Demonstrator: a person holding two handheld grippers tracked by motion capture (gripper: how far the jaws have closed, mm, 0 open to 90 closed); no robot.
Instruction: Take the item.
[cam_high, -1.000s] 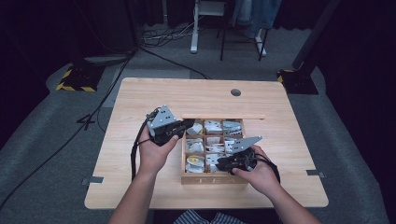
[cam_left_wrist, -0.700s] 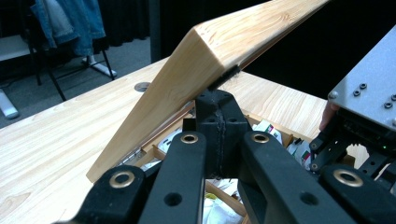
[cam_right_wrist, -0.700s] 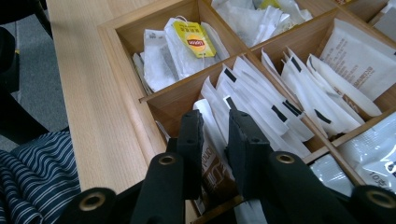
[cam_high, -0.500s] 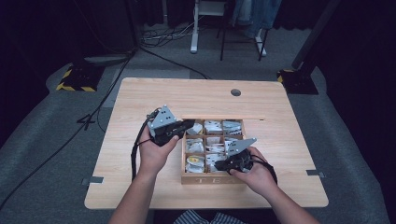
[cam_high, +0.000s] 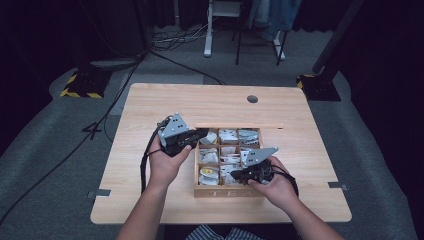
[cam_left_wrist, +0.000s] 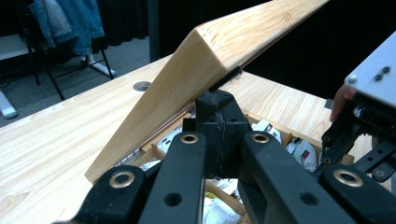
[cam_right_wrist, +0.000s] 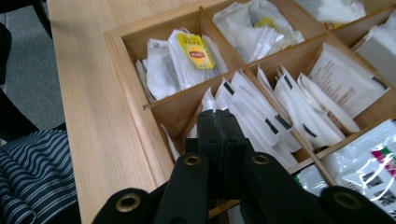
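Light wood table (cam_high: 150, 200), w/ round cable hole (cam_high: 252, 99) near far edge. On it: wooden tea box (cam_high: 227, 190), lid (cam_high: 239, 125) open, set near front edge, approx centre-right.

Your table (cam_high: 150, 115) is pale wood with a fine grain, and the tea box (cam_high: 227, 191) and its raised lid (cam_left_wrist: 196, 70) match it. Your grippers' fingers (cam_right_wrist: 217, 135) are matte black with brass-coloured rivets. Inside, the sachets (cam_right_wrist: 261, 116) are white with black marks; one tag (cam_right_wrist: 198, 51) is yellow with a red spot. Your shirt (cam_right_wrist: 32, 177) is navy with white stripes. The floor (cam_high: 60, 165) is grey.
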